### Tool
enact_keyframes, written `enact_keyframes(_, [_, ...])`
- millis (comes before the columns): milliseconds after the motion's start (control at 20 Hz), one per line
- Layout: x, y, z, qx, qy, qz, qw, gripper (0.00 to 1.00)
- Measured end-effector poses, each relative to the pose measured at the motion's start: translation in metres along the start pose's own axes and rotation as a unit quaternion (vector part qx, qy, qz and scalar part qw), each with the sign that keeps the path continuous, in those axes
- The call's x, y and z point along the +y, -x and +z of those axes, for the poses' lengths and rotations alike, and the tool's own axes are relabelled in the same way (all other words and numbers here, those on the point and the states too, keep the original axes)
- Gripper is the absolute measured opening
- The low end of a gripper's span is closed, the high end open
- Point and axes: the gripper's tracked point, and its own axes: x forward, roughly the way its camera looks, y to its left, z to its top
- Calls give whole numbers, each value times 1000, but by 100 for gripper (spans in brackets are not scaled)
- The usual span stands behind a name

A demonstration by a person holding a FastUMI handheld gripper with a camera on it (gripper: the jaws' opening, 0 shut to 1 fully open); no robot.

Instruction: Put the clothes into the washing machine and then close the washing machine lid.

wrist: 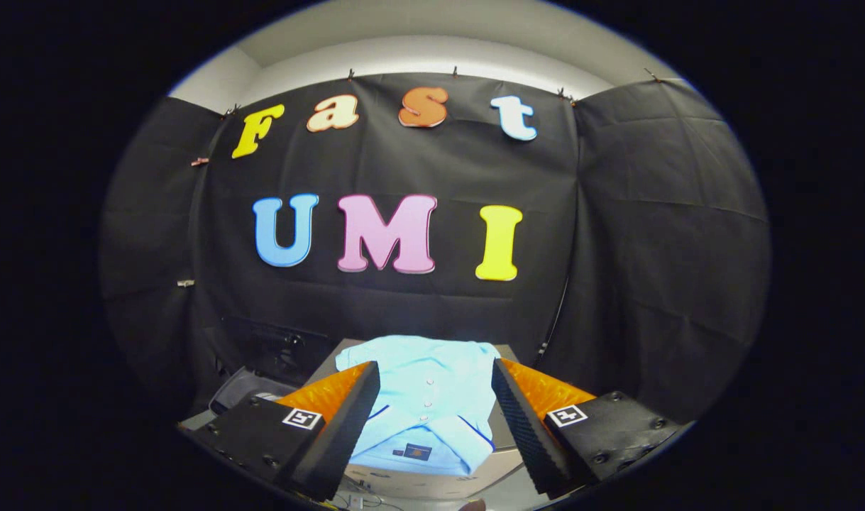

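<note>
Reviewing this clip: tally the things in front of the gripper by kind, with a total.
Light blue polo shirt, folded, lying between and beyond the open gripper fingers: 1
Grey surface that the shirt lies on: 1
Dark grey appliance beside that surface: 1
Total: 3

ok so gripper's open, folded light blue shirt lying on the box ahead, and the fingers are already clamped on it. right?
Not quite. The gripper is open and the folded light blue shirt does lie on the box ahead, but the fingers are not clamped on it. The gripper view shows them spread wide, with the shirt seen in the gap between them.
</note>
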Motion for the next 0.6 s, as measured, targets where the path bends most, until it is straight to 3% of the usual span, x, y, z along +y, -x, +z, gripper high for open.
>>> enact_keyframes(150, [-12, -40, -20, 56, 7, -18, 998, 98])
enact_keyframes(400, [1, -110, -72, 158, -25, -7, 987, 98])
enact_keyframes(600, [10, -156, -94, 186, -39, -14, 982, 99])
